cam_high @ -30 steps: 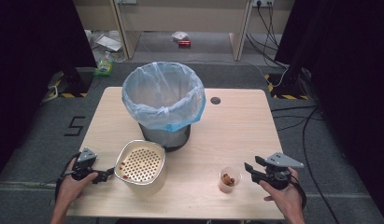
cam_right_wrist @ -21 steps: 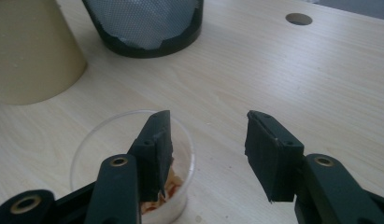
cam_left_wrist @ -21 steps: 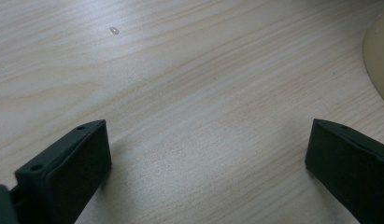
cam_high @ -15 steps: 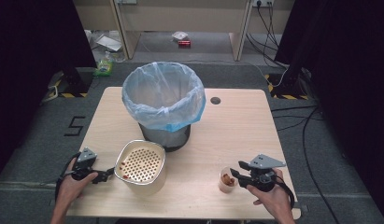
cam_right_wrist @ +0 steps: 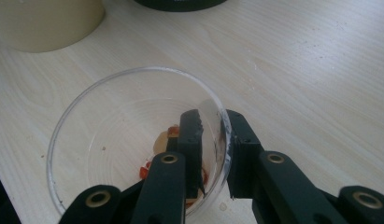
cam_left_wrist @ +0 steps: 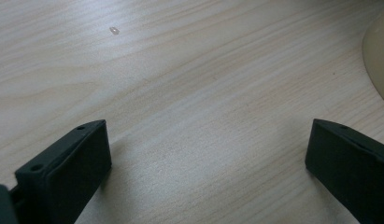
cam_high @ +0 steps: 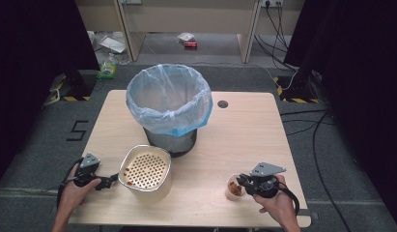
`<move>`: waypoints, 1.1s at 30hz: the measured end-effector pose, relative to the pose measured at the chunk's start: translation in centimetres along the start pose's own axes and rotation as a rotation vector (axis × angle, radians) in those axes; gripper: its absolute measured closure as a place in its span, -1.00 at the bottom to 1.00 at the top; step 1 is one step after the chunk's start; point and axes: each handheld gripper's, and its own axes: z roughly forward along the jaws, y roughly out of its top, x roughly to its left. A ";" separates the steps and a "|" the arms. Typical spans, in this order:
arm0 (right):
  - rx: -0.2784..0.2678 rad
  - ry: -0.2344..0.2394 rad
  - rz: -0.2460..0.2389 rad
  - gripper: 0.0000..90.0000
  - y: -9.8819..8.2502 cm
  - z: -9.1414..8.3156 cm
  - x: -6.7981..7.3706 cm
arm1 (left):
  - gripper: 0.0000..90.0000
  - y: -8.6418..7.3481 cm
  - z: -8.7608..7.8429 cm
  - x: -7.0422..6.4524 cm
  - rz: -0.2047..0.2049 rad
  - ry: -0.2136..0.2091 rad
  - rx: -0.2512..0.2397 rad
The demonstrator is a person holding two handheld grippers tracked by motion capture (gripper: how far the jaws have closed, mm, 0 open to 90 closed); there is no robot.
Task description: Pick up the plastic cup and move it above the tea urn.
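Clear plastic, the cup (cam_high: 233,187) stood near the table's (cam_high: 244,130) front right corner with red and pale scraps in its bottom, and the right gripper (cam_right_wrist: 211,135) had just been closing on its wall, one jaw inside the rim and one outside, pinching it. Near the front left corner the left gripper (cam_high: 110,181) rested with its jaws wide apart over bare wood, just beside the perforated strainer (cam_high: 145,170). Farther back, toward the middle, stood the bin (cam_high: 168,104) lined with a blue bag.

Cup (cam_high: 233,187) right of strainer (cam_high: 146,170)
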 end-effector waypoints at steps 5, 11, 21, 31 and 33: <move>-0.052 0.030 -0.028 0.90 0.0 -0.4 -0.2 | -1.00 0.0 0.0 0.0 0.000 0.000 0.000; -0.072 0.017 -0.070 0.91 0.3 -0.8 0.1 | -1.00 0.0 0.0 0.0 0.000 0.000 0.000; -0.171 0.012 -0.146 0.92 2.7 -1.8 1.9 | -1.00 0.0 0.0 0.0 0.000 0.000 0.000; -0.342 -0.005 -0.362 0.92 7.9 -1.8 5.3 | -1.00 0.0 0.0 0.0 -0.001 0.000 0.000; -0.367 0.004 -0.382 0.92 8.8 -1.7 5.8 | -1.00 0.0 0.0 0.0 -0.001 0.000 0.000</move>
